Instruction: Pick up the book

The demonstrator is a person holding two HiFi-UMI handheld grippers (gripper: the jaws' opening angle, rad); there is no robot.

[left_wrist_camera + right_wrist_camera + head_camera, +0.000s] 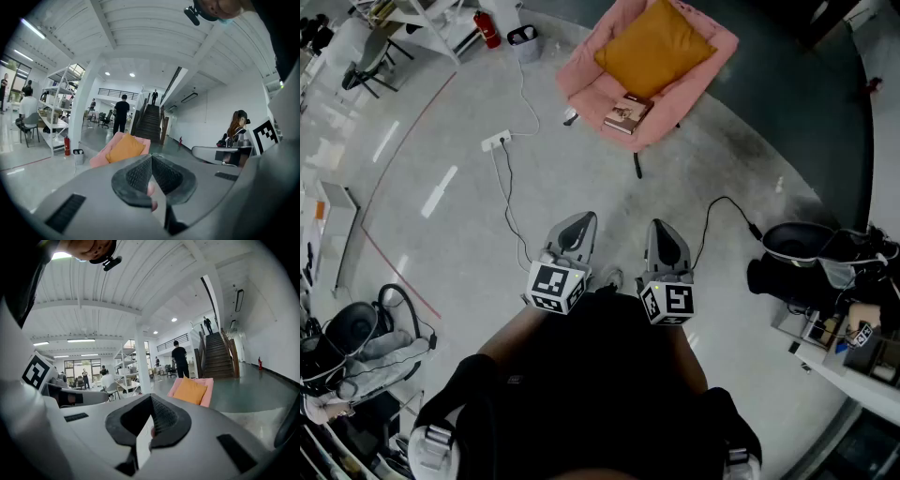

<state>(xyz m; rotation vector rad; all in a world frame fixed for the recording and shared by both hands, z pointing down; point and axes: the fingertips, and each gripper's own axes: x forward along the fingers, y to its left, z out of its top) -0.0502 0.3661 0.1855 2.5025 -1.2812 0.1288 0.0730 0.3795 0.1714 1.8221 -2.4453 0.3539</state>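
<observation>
Lying untouched on the chair's (pixel 581 89) front edge, the book (pixel 627 114) is well apart from the closed, empty left tool (pixel 582 220) and right tool (pixel 660 227).

Site: large open-plan lab/workshop hall, not a home. Evidence:
- bare polished concrete floor (pixel 450 244) w/ a red line (pixel 403 141) marked on it
- white ribbed ceiling (pixel 117 291) w/ strip lights (pixel 84 340)
- metal shelving racks (pixel 56 108), fire extinguisher (pixel 487 28) beside them
- staircase (pixel 149 123) up to railed mezzanine (pixel 117 93)
- power strip (pixel 495 142) w/ cables trailing over floor
- people (pixel 108 380) at desks in bkgd
- one pink armchair (pixel 591 89) mid-floor
</observation>
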